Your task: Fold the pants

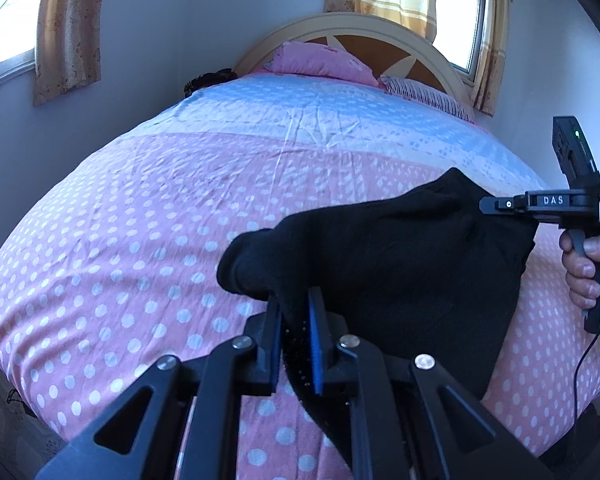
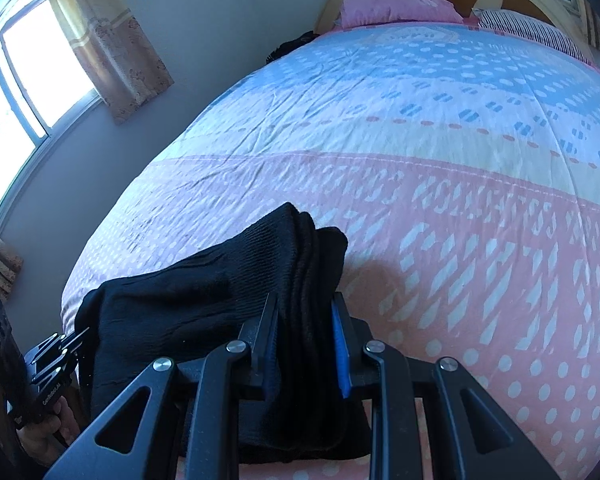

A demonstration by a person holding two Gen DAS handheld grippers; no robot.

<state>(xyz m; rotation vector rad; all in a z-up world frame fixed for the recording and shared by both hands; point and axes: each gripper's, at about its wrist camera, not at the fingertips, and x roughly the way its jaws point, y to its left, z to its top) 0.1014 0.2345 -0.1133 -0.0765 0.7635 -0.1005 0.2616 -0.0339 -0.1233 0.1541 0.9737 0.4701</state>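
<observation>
Above the foot edge of the bed [image 1: 140, 208], the black pants [image 1: 400, 248] hung in the air between the two grippers, lifted off the pink dotted cover. The left gripper [image 1: 296, 304] had its jaws pressed on one end of the cloth, and a thin fold of black fabric ran down between the blue pads [image 1: 315, 344]. The right gripper [image 2: 305, 304] pinched the other end, where several thick layers of the pants were stacked between its jaws. In the left wrist view the right gripper reached into the upper right corner of the cloth from the side, and a hand [image 1: 584, 276] held its handle. In the right wrist view the pants sloped down to the left, toward the left gripper and the hand [image 2: 48, 436] around its grip. The cover was pink with white dots near the foot edge and pale blue toward the head edge. There a pink pillow [image 1: 320, 60] and a striped pillow [image 1: 424, 94] lay against the round headboard [image 1: 428, 48]. Curtains [image 1: 66, 28] hung beside the windows.
</observation>
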